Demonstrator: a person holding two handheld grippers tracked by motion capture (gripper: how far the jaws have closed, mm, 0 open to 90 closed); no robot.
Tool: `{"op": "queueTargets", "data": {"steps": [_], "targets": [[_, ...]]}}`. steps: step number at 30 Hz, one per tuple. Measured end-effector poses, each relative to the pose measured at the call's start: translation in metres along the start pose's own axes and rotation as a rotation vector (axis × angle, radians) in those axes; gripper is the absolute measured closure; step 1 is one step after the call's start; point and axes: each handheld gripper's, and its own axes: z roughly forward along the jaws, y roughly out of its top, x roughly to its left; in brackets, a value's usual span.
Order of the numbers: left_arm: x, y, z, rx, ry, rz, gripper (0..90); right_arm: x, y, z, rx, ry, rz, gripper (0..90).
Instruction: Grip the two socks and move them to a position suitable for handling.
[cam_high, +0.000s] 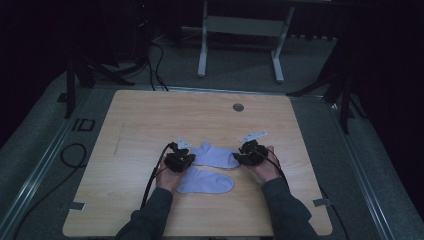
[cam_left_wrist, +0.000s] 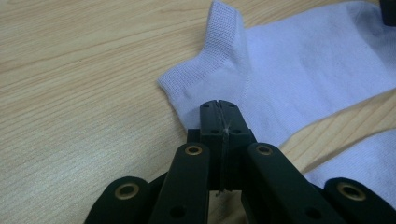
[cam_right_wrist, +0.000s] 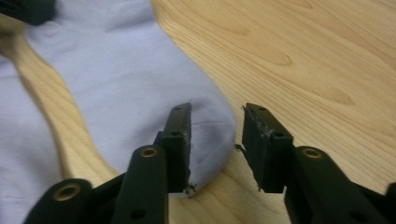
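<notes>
Two pale lilac ankle socks lie on the wooden table (cam_high: 150, 115). The upper sock (cam_high: 215, 154) stretches between my two grippers; the lower sock (cam_high: 207, 181) lies flat just in front of it. My left gripper (cam_high: 191, 159) is at the upper sock's left end. In the left gripper view its jaws (cam_left_wrist: 219, 109) are pressed together over the heel corner of that sock (cam_left_wrist: 299, 70), whose edges run in under the tips. My right gripper (cam_right_wrist: 217, 116) stands open astride the toe of the same sock (cam_right_wrist: 140, 79), with the pads off the fabric.
A round metal grommet (cam_high: 238, 107) sits in the table near its far edge. Black cables trail from both grippers toward the person. A grey stand (cam_high: 240, 30) is on the floor beyond the table. The lower sock (cam_left_wrist: 359, 158) lies close to the left jaws.
</notes>
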Motion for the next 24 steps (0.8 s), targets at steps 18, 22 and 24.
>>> {"op": "queueTargets", "data": {"steps": [18, 22, 24], "targets": [[0.005, -0.001, -0.020, -0.051, -0.036, -0.083, 66.5, 0.003, -0.013, 0.005, 0.065, -0.031, -0.065, 56.3], [0.010, -0.002, -0.035, -0.084, -0.029, -0.099, 64.5, 0.001, -0.014, 0.004, 0.063, -0.024, -0.059, 55.9], [0.012, -0.003, -0.042, -0.086, -0.017, -0.106, 62.9, 0.000, -0.015, 0.004, 0.062, -0.023, -0.054, 55.6]]}}
